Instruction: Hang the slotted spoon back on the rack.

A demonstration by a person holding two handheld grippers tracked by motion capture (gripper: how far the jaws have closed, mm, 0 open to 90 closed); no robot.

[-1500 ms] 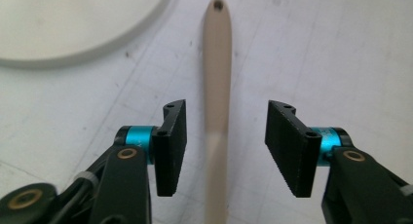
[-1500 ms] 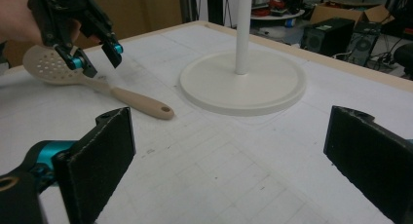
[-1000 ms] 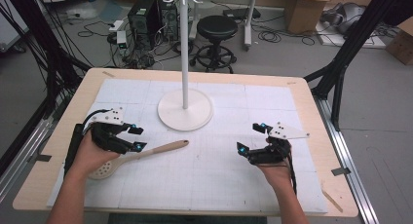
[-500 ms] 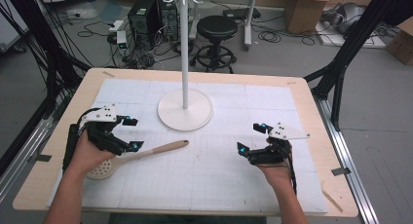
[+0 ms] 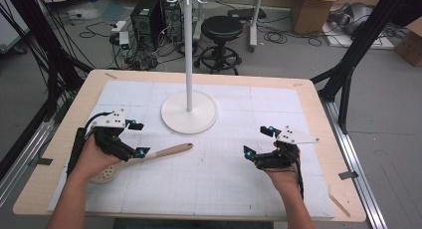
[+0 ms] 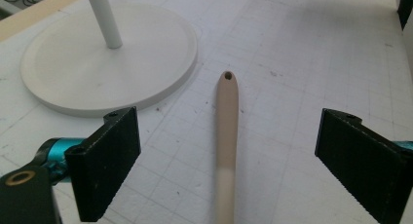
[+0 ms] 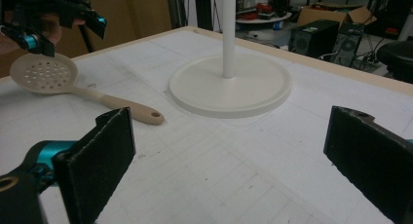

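A slotted spoon (image 5: 169, 150) with a beige handle and a white perforated head lies on the white grid mat at the left. My left gripper (image 5: 139, 138) hovers over its handle. Its jaws have just been opening and now stand wide, with the handle (image 6: 226, 121) lying between them, untouched by either pad. My right gripper (image 5: 258, 140) rests low over the mat at the right, open with nothing between its jaws (image 7: 234, 160). From there I see the spoon (image 7: 48, 75) and the left gripper (image 7: 63, 24) farther off.
A white stand with a round base (image 5: 189, 112) and a tall pole topped by hooks rises at the middle back of the mat. Its base (image 6: 107, 58) lies just beyond the spoon's handle tip. The wooden table edge (image 5: 59, 139) frames the mat.
The left gripper's jaws have spread wider around the spoon handle. The spoon lies where it was. The right hand has kept still.
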